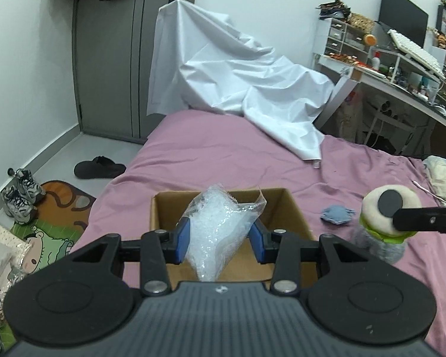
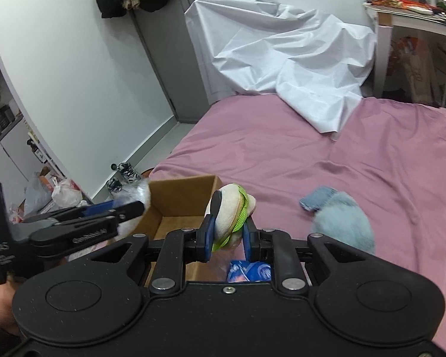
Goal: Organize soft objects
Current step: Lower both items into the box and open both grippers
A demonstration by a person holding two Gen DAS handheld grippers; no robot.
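Note:
My left gripper [image 1: 220,232] is shut on a crumpled piece of clear bubble wrap [image 1: 214,229], held over the open cardboard box [image 1: 294,211] on the pink bed. In the right wrist view my right gripper [image 2: 229,232] is shut on a cream plush toy [image 2: 229,211] with a green strap, just right of the box [image 2: 181,199]. From the left wrist view that toy [image 1: 371,208] hangs at the right, with a clear bottle [image 1: 380,247] below it. A light blue fluffy item [image 2: 342,223] lies on the bed to the right. The left gripper [image 2: 136,206] shows at the box's left edge.
A white sheet [image 1: 238,71] is draped at the far end of the bed. A cluttered desk [image 1: 401,68] stands at the right. Beside the bed on the floor are a sandal [image 1: 99,168], sneakers [image 1: 20,196] and a mat. More cloth [image 1: 443,178] lies at the bed's right edge.

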